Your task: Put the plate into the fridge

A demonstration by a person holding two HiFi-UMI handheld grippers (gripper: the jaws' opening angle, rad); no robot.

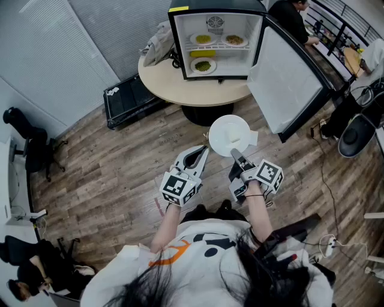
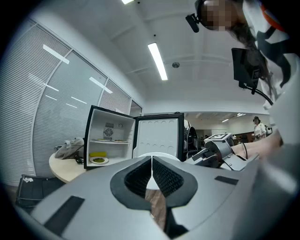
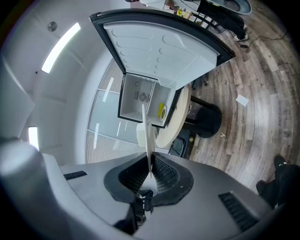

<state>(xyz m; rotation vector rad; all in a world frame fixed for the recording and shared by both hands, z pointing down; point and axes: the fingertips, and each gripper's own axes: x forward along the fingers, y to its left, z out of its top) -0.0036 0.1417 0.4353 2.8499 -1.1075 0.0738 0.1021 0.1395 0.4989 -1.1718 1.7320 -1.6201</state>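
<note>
A white plate (image 1: 228, 134) hangs above the wooden floor, in front of the round table. My right gripper (image 1: 235, 153) is shut on its near rim; in the right gripper view the plate (image 3: 146, 133) stands edge-on between the jaws. My left gripper (image 1: 204, 152) is shut and holds nothing, just left of the plate. In the left gripper view its jaws (image 2: 151, 169) meet, with the plate's rim (image 2: 157, 155) just beyond them. The small fridge (image 1: 216, 42) stands open on the table, with its door (image 1: 288, 84) swung out to the right. Three plates of food sit on its shelves (image 1: 204, 39).
The round table (image 1: 180, 84) carries the fridge and a grey bag (image 1: 157, 43). A black case (image 1: 123, 96) lies on the floor left of the table. Chairs stand at the left (image 1: 27, 144) and right (image 1: 357, 135). A person (image 1: 294, 18) sits behind the fridge door.
</note>
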